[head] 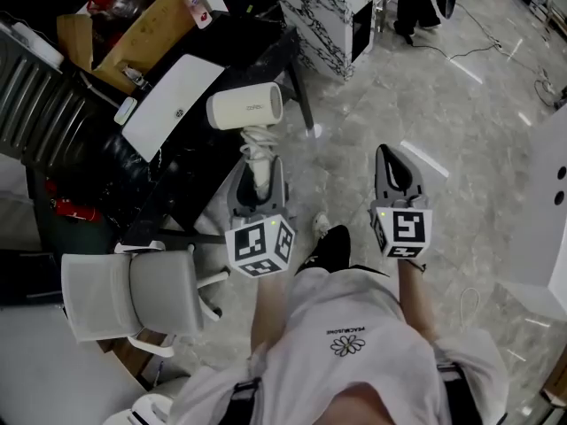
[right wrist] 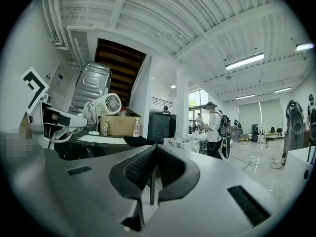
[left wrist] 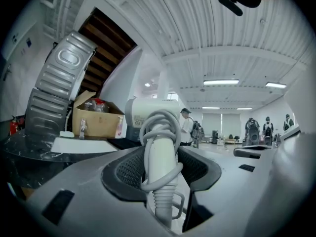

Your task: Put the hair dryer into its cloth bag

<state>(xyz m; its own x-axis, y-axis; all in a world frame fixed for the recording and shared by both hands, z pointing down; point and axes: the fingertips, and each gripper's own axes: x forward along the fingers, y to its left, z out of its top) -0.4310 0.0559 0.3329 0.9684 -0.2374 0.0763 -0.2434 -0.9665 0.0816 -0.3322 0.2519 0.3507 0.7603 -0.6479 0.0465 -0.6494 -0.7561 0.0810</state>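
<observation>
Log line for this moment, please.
left tool: shut on hair dryer handle | right tool: shut, empty | dryer: held up, cord wrapped, unbagged

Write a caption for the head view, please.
Left gripper holds the hair dryer by its handle; right gripper is shut and empty.

Cream hair dryer (head: 245, 108), black-veined white cabinet (head: 323, 7), brown cardboard box (head: 146, 29), grey floor (head: 443, 104).

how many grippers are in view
2: the left gripper at centre, shut on the hair dryer by its handle; the right gripper beside it, shut and empty.
</observation>
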